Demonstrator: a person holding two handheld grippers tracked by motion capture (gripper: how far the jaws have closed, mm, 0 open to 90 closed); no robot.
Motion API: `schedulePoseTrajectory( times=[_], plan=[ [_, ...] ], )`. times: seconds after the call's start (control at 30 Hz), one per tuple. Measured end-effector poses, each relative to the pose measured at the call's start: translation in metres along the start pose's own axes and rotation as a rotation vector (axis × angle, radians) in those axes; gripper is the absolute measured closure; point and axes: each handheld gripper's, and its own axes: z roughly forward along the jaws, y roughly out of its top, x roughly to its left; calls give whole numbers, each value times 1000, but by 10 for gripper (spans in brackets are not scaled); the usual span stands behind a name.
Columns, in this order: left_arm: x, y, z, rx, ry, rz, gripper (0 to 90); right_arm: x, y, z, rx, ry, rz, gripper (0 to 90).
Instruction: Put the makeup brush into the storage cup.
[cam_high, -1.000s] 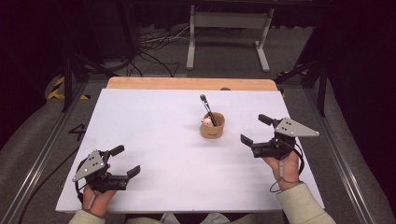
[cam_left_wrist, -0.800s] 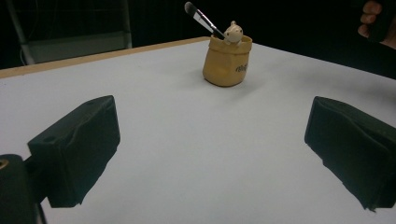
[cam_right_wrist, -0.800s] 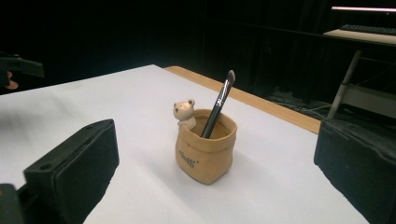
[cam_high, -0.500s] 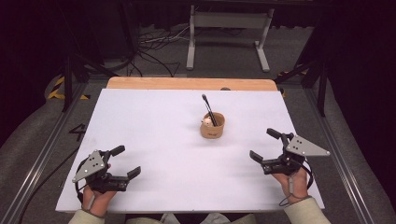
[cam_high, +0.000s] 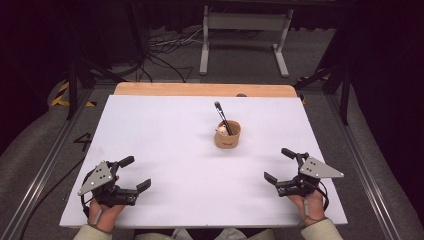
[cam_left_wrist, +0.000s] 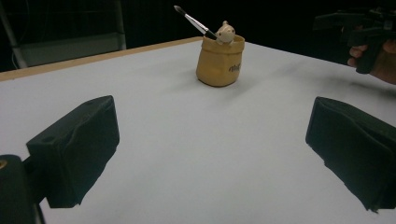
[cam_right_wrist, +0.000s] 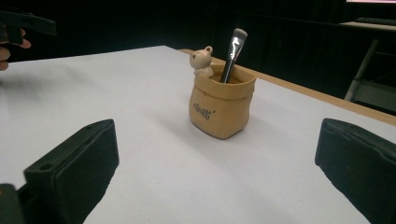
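I see the tan sack-shaped pot (cam_high: 227, 135) standing upright on the white table (cam_high: 165, 140), a little past centre toward one o'clock, with a dark-handled brush (cam_high: 222, 118) leaning in it toward eleven o'clock and a small bear figure (cam_right_wrist: 201, 60) at its rim. My right tongs (cam_high: 283, 169) have drawn back from beside the pot to the five o'clock corner over the last second; they are wide apart and empty. My left tongs (cam_high: 131, 175) sit unmoved at seven o'clock, likewise spread and holding nothing. Both are well apart from the pot. I judge the retreat means the brush is placed and the work is finished, or that I am resetting for another approach.
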Motion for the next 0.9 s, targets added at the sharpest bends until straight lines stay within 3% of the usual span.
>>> schedulePoseTrajectory(
  times=[0.23, 0.37, 0.9],
  plan=[
    [1, -1, 1, 7, -11, 5, 32, -1, -12, 2, -20, -11, 36, 0],
    [1, -1, 2, 4, -13, 3, 31, -1, -16, 4, -3, -14, 48, 0],
    [1, -2, 3, 3, -13, -10, 31, -2, -18, 2, -14, -26, 56, 0]
  ],
)
